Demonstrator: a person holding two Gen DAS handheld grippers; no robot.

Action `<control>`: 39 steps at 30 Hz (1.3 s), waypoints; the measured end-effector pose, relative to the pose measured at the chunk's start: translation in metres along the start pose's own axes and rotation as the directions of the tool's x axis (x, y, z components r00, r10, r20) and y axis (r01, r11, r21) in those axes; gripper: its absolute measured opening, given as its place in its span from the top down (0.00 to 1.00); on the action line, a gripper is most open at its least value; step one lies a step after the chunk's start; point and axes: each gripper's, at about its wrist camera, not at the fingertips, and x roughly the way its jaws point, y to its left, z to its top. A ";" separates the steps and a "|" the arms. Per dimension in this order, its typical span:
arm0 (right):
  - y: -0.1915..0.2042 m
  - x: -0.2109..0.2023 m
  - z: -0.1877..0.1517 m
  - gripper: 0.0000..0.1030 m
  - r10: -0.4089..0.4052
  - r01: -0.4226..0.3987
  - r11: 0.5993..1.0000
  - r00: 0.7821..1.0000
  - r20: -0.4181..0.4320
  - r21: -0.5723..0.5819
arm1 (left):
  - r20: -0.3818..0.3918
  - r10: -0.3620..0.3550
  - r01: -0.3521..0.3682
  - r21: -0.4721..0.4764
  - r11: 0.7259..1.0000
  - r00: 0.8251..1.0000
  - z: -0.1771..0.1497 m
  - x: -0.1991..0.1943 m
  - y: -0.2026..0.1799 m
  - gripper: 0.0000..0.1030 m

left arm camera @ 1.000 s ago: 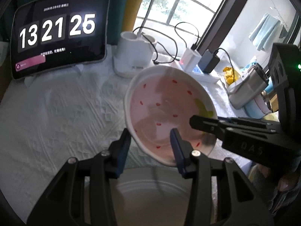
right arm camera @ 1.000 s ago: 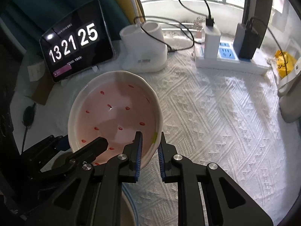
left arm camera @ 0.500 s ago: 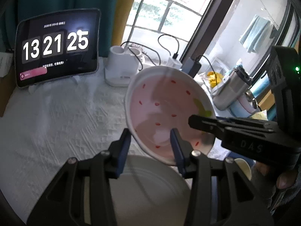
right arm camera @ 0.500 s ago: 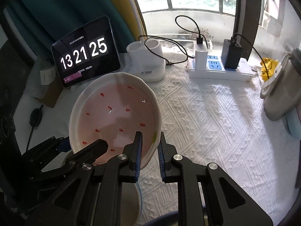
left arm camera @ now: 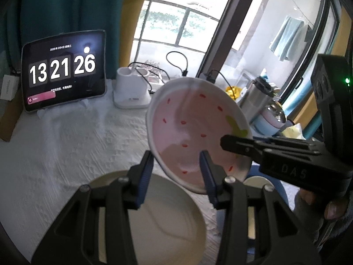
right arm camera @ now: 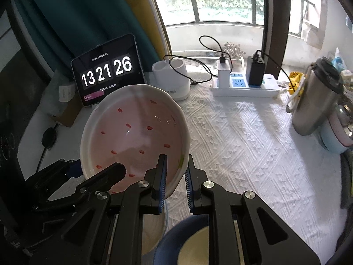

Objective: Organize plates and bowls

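Both grippers angle downward, lifting the pink speckled bowl (right arm camera: 134, 137) tilted above the table. Right gripper (right arm camera: 175, 176) pinches its near rim narrowly; left gripper (left arm camera: 176, 174) straddles the opposite rim, seemingly gripping it too. Below sit a cream plate (left arm camera: 167, 216) and blue-rimmed bowl (right arm camera: 176, 243); a clock tablet (right arm camera: 106, 70), power strip (right arm camera: 245, 86) and steel flask (right arm camera: 315, 101) stand behind

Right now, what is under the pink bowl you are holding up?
Below the pink bowl sits a cream plate on the white cloth, with a blue-rimmed dish beside it. The grippers hide part of both.
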 end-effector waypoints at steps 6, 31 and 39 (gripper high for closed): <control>-0.007 -0.018 -0.014 0.84 -0.007 0.007 1.000 1.000 0.017 0.011 | 0.001 -0.015 0.015 0.027 1.000 1.000 -0.008 -0.009 -0.016 0.57; -0.051 -0.071 -0.071 0.84 -0.022 0.016 0.996 0.998 0.067 0.084 | -0.042 -0.039 0.044 0.132 0.990 0.998 -0.042 -0.016 -0.085 0.57; -0.071 -0.076 -0.089 0.84 -0.022 0.014 0.993 0.998 0.064 0.116 | -0.074 -0.040 0.051 0.160 0.986 0.997 -0.051 -0.009 -0.104 0.57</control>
